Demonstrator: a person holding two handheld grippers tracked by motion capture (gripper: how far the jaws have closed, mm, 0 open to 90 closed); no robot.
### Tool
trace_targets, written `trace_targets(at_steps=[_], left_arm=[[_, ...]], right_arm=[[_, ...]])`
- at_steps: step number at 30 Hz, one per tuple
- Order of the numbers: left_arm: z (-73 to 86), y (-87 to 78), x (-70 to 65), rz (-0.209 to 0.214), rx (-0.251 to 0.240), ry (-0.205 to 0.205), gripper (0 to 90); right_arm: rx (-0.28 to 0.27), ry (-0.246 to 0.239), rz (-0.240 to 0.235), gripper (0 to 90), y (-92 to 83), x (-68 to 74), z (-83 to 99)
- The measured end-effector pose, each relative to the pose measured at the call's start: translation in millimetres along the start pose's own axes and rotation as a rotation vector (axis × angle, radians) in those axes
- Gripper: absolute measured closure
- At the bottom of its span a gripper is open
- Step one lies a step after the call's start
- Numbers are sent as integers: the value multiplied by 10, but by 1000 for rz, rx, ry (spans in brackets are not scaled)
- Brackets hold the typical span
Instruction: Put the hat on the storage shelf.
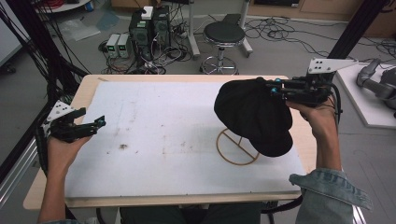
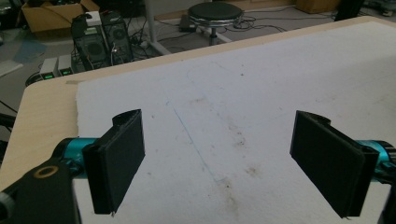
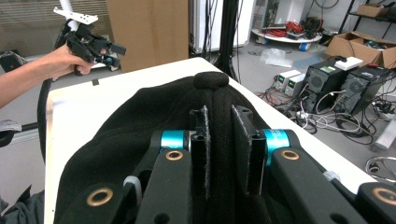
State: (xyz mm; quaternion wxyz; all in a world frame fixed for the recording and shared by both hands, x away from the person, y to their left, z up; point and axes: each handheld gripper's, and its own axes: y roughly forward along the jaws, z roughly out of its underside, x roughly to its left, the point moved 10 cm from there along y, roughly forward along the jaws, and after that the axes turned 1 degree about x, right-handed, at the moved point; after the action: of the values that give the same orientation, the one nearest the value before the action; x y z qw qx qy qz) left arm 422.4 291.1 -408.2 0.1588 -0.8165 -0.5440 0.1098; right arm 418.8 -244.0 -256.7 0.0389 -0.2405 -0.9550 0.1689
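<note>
Workshop floor, upper part of the high view: a round black stool [image 1: 224, 33], two computer towers [image 1: 149, 28] and loose cables behind the table.

Item 1, table [image 1: 56, 177]: pale wood, with a white foam board [image 1: 154, 140] covering most of it. I see brown stains on the board near the frame's centre.

Item 2, black cap [image 1: 254, 116]: right of centre in the high view, lifted off the board and draped over the top of a stand. Its button [image 3: 211, 79] shows at centre top of the right gripper view.

Item 3, wire stand [image 1: 236, 148]: I see its tan ring base lying on the board, lower right of centre, partly under the cap.

Item 4, right gripper [image 1: 275, 89]: at the right of the high view, pointing left. My jaws are pinched narrow on a fold of the cap's fabric.

Item 5, left gripper [image 1: 99, 122]: at the far left edge, over the table's corner. Its jaws stand wide apart with nothing between them, well apart from the cap.
</note>
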Motion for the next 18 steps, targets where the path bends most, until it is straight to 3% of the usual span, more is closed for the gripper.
trace_targets(at_steps=[18], left_arm=[[-7, -12, 8, -2, -2, -2, 181]], right_arm=[[37, 5, -7, 752, 65, 5, 52]])
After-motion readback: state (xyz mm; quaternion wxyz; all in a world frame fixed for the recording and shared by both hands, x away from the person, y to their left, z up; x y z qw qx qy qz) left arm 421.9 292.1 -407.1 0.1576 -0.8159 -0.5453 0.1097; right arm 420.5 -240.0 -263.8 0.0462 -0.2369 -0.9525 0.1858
